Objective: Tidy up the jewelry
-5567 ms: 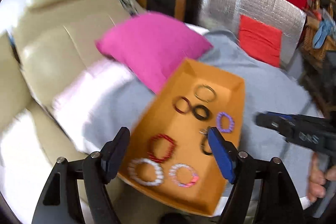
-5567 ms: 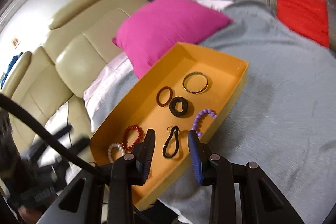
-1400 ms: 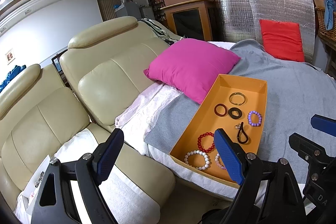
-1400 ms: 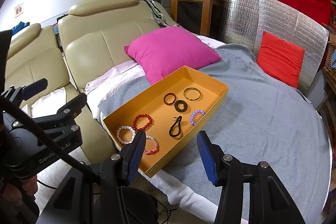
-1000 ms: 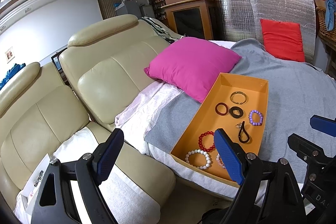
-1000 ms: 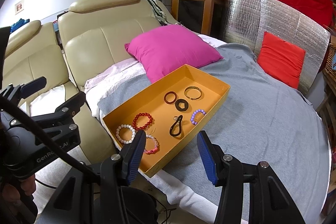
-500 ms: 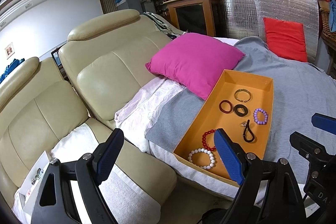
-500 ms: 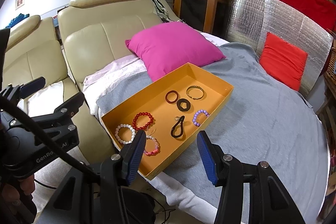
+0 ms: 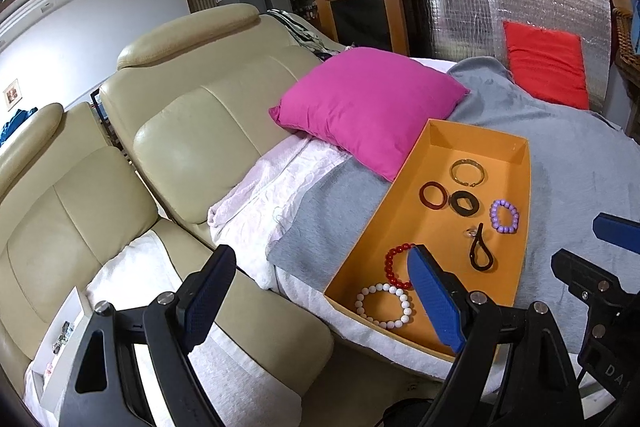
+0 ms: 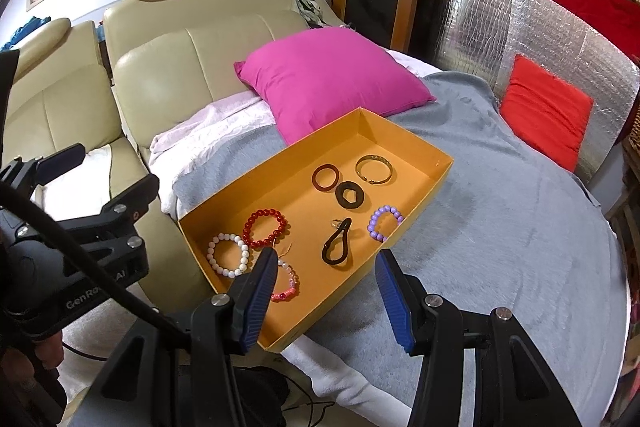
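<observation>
An orange tray [image 10: 404,143] lies on the grey blanket and holds several bracelets: a white bead one [image 10: 228,254], a red bead one [image 10: 266,228], a pink one [image 10: 286,281], a purple one [image 10: 385,223], a gold bangle [image 10: 374,169], two dark rings and a black loop [image 10: 338,247]. My right gripper [image 10: 326,297] hovers open before the tray's near corner, with nothing between its fingers. In the left wrist view the tray [image 9: 476,145] sits right of centre. My left gripper [image 9: 320,291] is open wide and empty, short of the tray's near end.
A pink pillow [image 9: 368,107] lies just behind the tray, with a red cushion [image 9: 546,63] against a silver foil panel at the back. Cream leather seats [image 9: 192,147] fill the left. A small white box [image 9: 60,343] rests on a towel on the near seat.
Several seconds ago both grippers were close over the tray; they then drew back. Over the last second both have edged a little closer and lower toward it. Jaws unchanged.
</observation>
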A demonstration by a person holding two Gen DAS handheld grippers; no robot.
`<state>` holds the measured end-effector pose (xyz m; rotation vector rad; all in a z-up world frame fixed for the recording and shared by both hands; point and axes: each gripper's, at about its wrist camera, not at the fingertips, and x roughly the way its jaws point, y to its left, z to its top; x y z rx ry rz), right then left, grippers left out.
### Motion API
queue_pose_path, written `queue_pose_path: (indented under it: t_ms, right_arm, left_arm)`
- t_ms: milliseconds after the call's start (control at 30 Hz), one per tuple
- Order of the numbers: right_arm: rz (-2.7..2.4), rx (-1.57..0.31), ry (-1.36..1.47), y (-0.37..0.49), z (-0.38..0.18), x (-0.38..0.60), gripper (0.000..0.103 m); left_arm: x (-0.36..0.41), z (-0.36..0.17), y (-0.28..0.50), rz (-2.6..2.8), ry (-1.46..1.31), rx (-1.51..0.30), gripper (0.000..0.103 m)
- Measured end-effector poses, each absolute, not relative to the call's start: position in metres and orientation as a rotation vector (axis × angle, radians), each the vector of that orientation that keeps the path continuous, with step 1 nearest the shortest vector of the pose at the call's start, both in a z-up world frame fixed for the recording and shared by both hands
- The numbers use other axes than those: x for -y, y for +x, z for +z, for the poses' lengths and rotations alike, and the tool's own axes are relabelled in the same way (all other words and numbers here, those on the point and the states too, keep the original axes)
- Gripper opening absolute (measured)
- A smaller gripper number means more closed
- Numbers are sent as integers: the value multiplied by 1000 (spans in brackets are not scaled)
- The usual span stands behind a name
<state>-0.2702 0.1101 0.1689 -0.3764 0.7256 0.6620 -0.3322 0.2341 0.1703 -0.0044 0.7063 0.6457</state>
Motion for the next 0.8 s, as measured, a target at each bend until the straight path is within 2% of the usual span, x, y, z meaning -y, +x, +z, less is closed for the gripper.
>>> queue_pose_path:
  t_ms: [600,800]
  right_arm:
    - [668,-772,-390,-237,141,-138,55]
    - [649,-773,-299,-218,142,-115,55]
  left_arm:
    - [-260,142,-307,658,-6,-765,88]
    - [-241,146,-291,614,35,-769,88]
